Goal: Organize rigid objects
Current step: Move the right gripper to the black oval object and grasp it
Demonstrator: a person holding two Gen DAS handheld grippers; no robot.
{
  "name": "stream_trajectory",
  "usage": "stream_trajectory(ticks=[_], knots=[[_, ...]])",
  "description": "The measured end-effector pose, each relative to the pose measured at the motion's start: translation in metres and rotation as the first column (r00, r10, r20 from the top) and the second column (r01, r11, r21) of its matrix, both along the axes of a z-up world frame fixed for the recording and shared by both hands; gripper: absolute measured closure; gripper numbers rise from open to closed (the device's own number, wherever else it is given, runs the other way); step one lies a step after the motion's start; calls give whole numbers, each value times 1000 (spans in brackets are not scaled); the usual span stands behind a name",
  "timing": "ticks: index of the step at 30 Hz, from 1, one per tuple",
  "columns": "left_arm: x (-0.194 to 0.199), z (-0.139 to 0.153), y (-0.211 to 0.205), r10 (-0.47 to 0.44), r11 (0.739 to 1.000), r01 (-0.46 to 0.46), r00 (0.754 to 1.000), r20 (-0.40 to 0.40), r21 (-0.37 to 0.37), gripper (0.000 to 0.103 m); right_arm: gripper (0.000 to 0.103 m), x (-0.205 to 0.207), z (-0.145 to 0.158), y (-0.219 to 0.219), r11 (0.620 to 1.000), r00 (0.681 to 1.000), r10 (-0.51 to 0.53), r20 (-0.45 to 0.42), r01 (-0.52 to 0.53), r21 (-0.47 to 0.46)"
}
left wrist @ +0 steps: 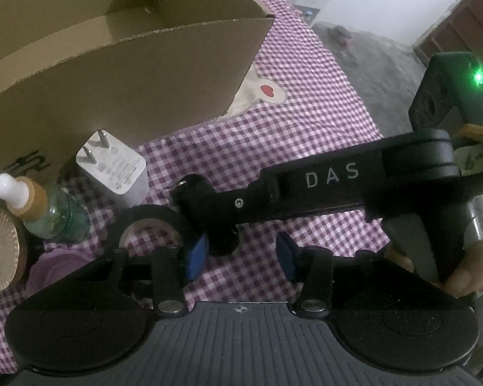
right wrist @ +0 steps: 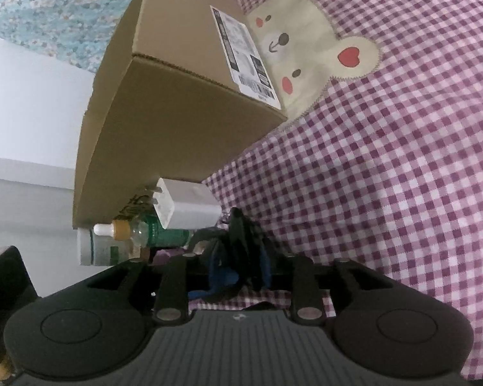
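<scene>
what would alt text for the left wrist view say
The left gripper hovers open over a purple checked cloth while the right gripper reaches across it. A white charger, dropper bottle and open cardboard box sit behind.

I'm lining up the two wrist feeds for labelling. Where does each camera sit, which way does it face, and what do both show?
Left wrist: on the left gripper, angled steeply down at the checked cloth; its blue pads, the right gripper crossing, and a hand show.
Right wrist: on the right gripper, looking along the cloth; its own fingers show.
Shared: cardboard box, white charger, dropper bottle.
</scene>
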State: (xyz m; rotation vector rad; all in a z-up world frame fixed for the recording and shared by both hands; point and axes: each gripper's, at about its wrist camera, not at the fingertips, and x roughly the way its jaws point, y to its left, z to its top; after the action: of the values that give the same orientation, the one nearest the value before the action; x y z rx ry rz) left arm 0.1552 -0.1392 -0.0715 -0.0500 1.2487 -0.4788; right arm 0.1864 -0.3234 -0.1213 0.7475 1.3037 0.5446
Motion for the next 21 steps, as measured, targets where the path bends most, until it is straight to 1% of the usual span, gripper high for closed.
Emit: stream_trajectory(ticks=[4, 7, 9, 10, 17, 21], knots=[[2, -1, -1, -8, 1000, 8, 1000, 5, 2, 57, 74, 2, -4, -4, 1000, 1000, -10, 0, 10, 21], [1, 1, -1, -10, 1000, 10, 1000, 6, 2, 57, 75, 0, -4, -3, 1000, 1000, -11, 11, 11, 12], [0, 2, 0, -11, 1000, 11, 1000, 7, 7, 57, 78, 0, -2, 0, 1000, 1000, -8, 28, 8, -4], [0, 2, 0, -13, 1000, 13, 1000, 9, 12, 57, 82, 0, -1, 3, 1000, 999, -4, 38, 5, -17], [-3, 8, -7, -46, 997, 42, 997, 61, 69, 57, 87, -5, 3, 3, 998, 997, -17, 76, 21, -54], [1, 5, -10, -55, 996, 51, 998, 44, 80, 57, 88, -8, 6, -12, 997, 996, -46, 80, 51, -58]])
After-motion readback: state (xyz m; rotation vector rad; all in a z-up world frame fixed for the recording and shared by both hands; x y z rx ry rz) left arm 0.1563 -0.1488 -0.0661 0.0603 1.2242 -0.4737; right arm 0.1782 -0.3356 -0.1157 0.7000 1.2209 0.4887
